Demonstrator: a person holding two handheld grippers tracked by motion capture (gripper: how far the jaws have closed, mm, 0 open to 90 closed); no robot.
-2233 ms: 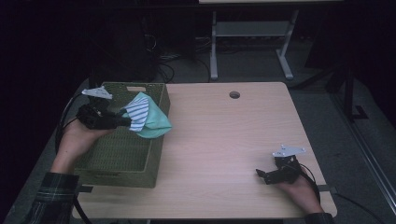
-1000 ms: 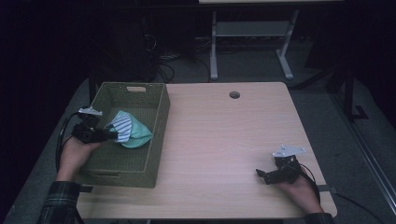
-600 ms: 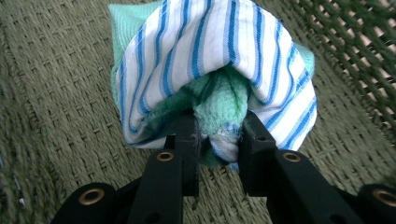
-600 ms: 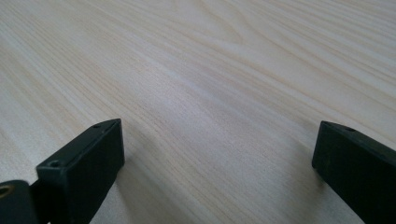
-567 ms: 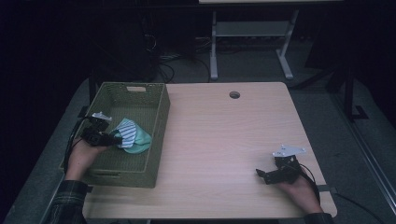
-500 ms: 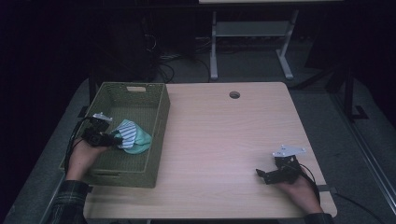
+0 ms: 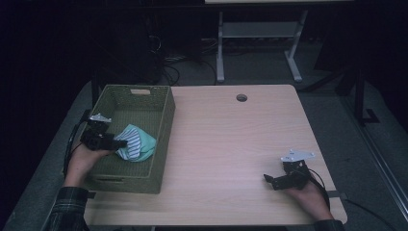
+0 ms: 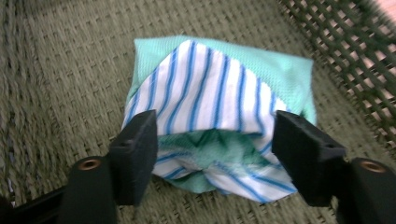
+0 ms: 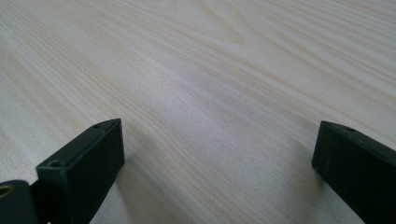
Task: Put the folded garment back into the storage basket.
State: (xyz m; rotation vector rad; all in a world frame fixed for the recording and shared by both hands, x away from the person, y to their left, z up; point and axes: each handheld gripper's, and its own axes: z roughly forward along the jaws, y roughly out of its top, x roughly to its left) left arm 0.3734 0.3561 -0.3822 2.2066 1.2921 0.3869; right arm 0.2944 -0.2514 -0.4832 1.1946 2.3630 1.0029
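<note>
A light wooden worktop (image 7: 231, 144) seen from above, with a person seated at its near edge and holding a black two-jawed tool in each hand.

An olive-green woven basket (image 7: 159, 139) stands on the worktop along its left edge, reaching from the far left corner almost to the near edge. Inside it, on the woven floor toward the near half, lies a bundled cloth (image 7: 137, 147), mint green with a white part striped in blue. In the left tool's own view the cloth (image 8: 219, 107) rests on the basket floor with its striped side up and its folds bunched toward the jaws.

The left tool (image 7: 120, 143) reaches into the basket from the basket's left side, level with the cloth. Its jaws have just been opening and now stand apart, one on each side of the near end of the cloth; the cloth lies between them, and whether the pads brush its edges cannot be told.

The right tool (image 7: 267, 178) rests in the person's hand near the near right corner of the worktop, well apart from the basket, pointing left. Its jaws are wide apart with bare wood (image 9: 210, 93) between them.

A small round hole (image 7: 241, 97) sits in the worktop near the middle of the far edge.
</note>
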